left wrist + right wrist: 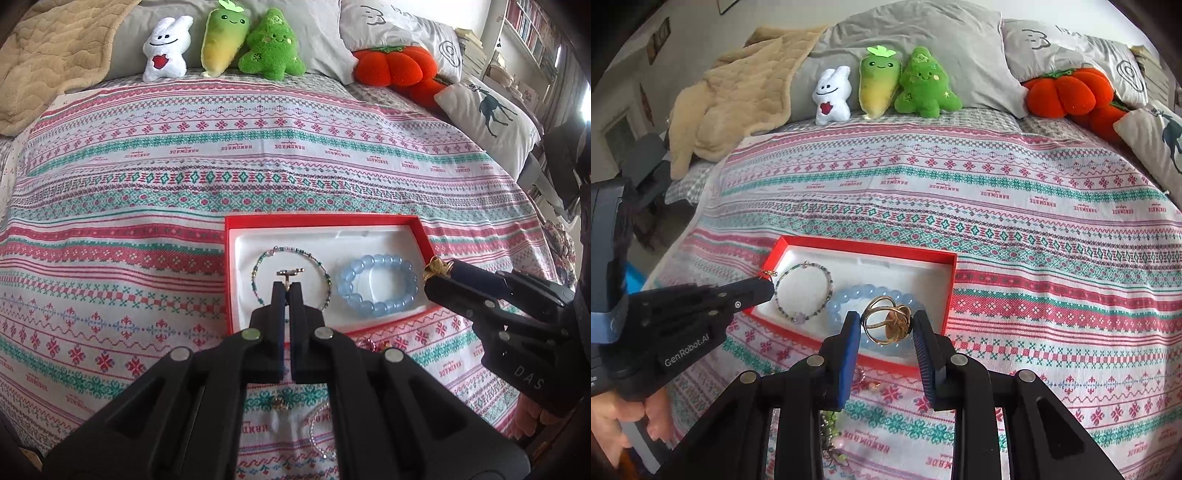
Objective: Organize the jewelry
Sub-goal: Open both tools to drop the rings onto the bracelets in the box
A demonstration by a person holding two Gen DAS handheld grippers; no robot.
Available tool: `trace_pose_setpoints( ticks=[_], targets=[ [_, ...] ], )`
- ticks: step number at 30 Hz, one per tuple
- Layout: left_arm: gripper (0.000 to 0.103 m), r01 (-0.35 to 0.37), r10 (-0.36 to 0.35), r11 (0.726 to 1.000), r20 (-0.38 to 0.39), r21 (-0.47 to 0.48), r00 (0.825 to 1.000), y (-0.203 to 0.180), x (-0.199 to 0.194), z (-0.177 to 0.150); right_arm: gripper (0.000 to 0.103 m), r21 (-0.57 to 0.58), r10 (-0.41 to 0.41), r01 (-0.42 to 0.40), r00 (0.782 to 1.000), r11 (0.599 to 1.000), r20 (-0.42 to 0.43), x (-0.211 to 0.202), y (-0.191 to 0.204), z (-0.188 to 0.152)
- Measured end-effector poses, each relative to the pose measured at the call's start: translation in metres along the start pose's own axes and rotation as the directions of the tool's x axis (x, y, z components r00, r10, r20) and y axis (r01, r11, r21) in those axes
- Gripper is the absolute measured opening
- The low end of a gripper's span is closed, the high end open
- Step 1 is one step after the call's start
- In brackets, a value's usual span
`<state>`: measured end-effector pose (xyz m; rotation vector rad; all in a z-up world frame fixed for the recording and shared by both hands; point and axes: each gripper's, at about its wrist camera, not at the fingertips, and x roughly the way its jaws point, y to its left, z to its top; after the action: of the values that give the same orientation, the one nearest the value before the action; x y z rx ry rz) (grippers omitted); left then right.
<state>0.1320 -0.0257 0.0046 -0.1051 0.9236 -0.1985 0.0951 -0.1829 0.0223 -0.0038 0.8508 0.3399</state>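
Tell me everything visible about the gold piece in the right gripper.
The gold ring looks like shiny metal: several thin interlocked bands with a rounder, rose-like lump at one side. It sits between the right gripper's blue-padded fingers, held above the blue bead bracelet near the red box's right end. Whether both pads press it is unclear.
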Motion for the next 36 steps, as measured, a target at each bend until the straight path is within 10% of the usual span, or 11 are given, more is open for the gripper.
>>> trace_pose_setpoints(
  ticks=[10,21,25,36],
  targets=[
    [0.004,-0.028,0.028,1.0,-0.001,0.001,1.0,-0.003,0.012,0.001,0.03,0.023,0.0,0.0,0.999,1.0,-0.032,0.016,-0.009,0.0],
    [0.034,-0.051,0.05,0.998,0.005,0.026,0.999,-0.005,-0.001,0.0,0.031,0.038,0.01,-0.008,0.999,0.999,-0.041,0.018,-0.009,0.004],
    [0.042,-0.057,0.056,0.998,0.015,0.04,0.998,-0.004,-0.008,-0.001,0.055,0.044,0.008,-0.006,0.999,0.999,-0.043,0.013,-0.008,0.005],
    [0.064,-0.094,0.094,0.994,0.005,0.064,0.996,-0.003,-0.029,-0.01,0.059,0.024,0.016,-0.015,0.999,1.0,-0.047,-0.016,0.0,-0.001]
  ],
)
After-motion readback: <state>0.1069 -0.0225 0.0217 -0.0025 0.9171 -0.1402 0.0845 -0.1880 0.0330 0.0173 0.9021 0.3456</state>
